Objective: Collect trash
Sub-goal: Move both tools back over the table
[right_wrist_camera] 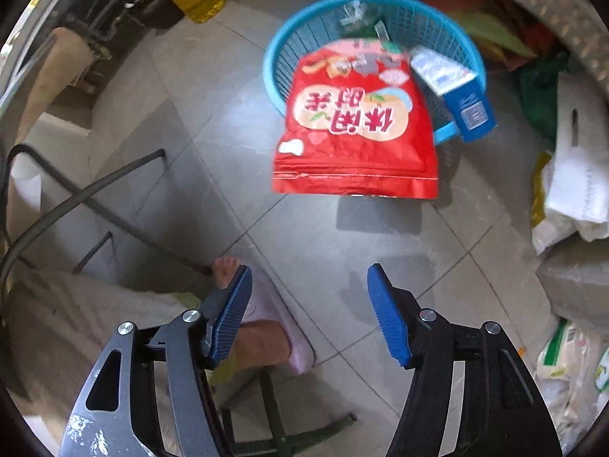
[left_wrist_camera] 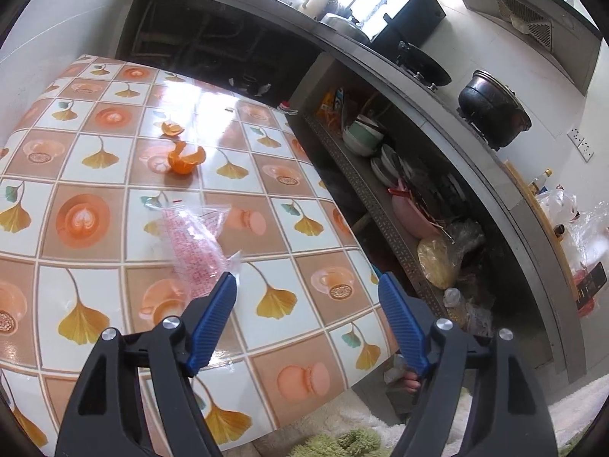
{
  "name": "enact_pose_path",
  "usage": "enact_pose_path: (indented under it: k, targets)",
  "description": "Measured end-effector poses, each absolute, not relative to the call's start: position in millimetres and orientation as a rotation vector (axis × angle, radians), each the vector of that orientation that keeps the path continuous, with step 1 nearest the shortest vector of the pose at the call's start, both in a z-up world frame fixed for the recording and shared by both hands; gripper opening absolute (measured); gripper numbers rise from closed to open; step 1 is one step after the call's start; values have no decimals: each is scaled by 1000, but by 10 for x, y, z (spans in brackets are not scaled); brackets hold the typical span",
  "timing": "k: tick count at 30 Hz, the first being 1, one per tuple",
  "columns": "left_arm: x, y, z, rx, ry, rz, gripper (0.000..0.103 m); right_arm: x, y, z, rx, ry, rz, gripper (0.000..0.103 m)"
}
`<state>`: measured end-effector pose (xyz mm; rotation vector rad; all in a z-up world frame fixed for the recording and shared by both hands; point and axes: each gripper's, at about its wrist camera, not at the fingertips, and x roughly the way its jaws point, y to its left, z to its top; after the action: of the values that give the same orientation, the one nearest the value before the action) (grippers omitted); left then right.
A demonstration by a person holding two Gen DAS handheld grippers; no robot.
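Two claws are hanging released: my left claw is nosing toward the clear wrapper lying lengthwise just ahead-left on the tabletop, while my right claw is hovering empty above the red snack bag draped over the blue basket.

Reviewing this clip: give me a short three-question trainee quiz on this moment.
1. True or false: the right gripper is gripping the red snack bag.
2. Which trash lies nearest the left gripper? A) orange peel B) clear plastic bag C) blue carton
3. Fill in: the red snack bag hangs over the rim of the blue ____.

Key: 1 false, both grippers are open and empty; 2 B; 3 basket.
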<state>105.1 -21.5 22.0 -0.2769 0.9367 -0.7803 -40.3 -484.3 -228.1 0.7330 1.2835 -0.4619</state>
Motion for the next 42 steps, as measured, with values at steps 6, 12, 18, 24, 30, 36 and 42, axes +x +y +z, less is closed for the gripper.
enact_pose_path:
  k: [6, 12, 18, 24, 30, 36, 42]
  targets:
    - [1031, -132, 224, -293, 932, -773, 77, -460, -4704, -1357, 594, 1072, -468, 72]
    - [932, -116, 275, -272, 905, -772, 79, -360, -4521, -378, 484, 823, -420, 85]
    - [844, 0, 334, -245, 864, -733, 85, -223, -4072, 233, 378, 651, -323, 95]
    - [799, 183, 326, -217, 850, -666, 89, -33, -3585, 494, 254, 625, -263, 95]
    - [729, 375, 266, -181, 842, -590, 93, 274, -3104, 426, 137, 680, -172, 95]
    - [724, 423, 124, -173, 868, -554, 95, 472, -2760, 375, 109, 708, -59, 95]
    - [785, 371, 2, -143, 903, -527, 95, 815, -2548, 305, 255, 768, 179, 95]
